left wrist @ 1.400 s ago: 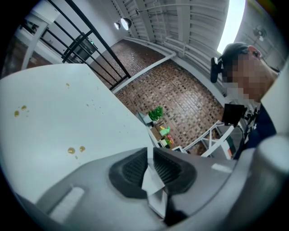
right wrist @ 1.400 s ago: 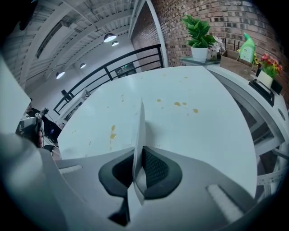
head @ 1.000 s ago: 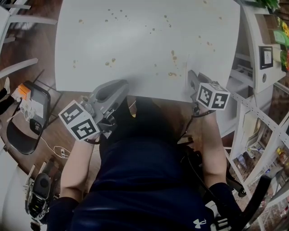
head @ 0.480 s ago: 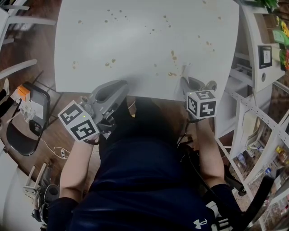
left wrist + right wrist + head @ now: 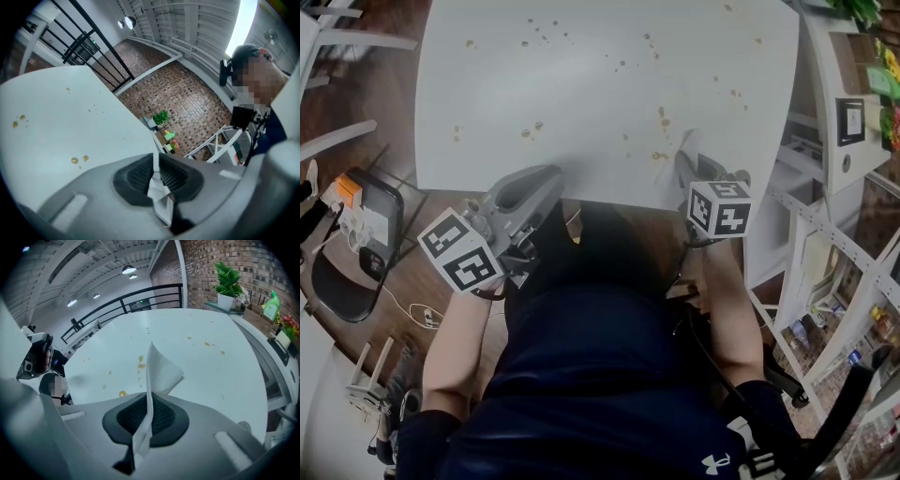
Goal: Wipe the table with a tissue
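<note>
The white table carries brown stains across its far half and near its front edge. My right gripper sits at the front edge on the right, tilted steeply down and shut on a white tissue that sticks up over the tabletop. In the right gripper view the tissue stands folded between the jaws of the right gripper, with stains just beyond it. My left gripper hovers at the front edge on the left, shut on a small tissue scrap.
A white shelf unit stands close along the table's right side, with potted plants and bottles on it. A dark chair and cables lie on the floor to the left. The person's torso fills the near side.
My right gripper has slid a little to the left along the table's front edge with the tissue and rolled slightly. The left gripper has stayed where it was.
</note>
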The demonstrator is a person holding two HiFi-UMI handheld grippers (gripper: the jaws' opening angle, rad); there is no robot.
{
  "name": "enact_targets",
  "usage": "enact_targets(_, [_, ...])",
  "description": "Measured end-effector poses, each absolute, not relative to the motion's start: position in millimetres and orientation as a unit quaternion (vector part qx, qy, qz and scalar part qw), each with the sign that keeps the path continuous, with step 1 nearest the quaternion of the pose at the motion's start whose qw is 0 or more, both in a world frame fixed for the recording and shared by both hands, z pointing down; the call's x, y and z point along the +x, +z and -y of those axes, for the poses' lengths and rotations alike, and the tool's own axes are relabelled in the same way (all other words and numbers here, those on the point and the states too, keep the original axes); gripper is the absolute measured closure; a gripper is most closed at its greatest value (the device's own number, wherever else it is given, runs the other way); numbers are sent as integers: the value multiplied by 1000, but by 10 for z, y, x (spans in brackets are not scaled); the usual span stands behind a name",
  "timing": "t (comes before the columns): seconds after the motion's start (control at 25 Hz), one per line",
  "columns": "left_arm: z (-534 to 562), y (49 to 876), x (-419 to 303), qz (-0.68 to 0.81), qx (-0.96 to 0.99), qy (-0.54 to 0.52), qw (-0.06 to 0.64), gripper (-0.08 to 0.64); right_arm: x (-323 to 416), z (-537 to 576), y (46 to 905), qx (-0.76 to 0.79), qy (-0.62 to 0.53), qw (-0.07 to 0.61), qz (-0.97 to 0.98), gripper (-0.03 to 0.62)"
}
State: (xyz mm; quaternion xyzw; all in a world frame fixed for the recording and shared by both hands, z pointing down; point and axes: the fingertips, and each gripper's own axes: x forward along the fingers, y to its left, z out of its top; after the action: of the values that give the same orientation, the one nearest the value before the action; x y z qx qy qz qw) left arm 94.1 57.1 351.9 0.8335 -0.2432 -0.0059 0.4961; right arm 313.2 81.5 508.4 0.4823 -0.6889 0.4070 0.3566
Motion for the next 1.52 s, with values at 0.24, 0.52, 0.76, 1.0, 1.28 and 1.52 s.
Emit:
enact_targets(0.24, [-579,3556,928,247,831,-5,499,526,3695,-646,5070,536,407,344,654,581])
enact_targets(0.52, [-599,3550,979,247,830,-2,501,529,3906,-487,5087,538,383,371,652,580])
enact_targets(0.76, [-592,3558,944,254,827,-7,502,533,3822,-454,5111,528,356,396,662,580])
enact_targets(1.0, [-622,3541,884,260,825,-13,502,535,3551,-329,5102,508,351,387,684,581])
enact_targets(1.28, [-629,3549,710,279,818,-23,502,535,3313,-145,5105,477,328,407,707,581])
enact_targets(1.52, [-625,3545,583,294,812,-37,503,537,3137,-50,5105,446,325,419,721,581])
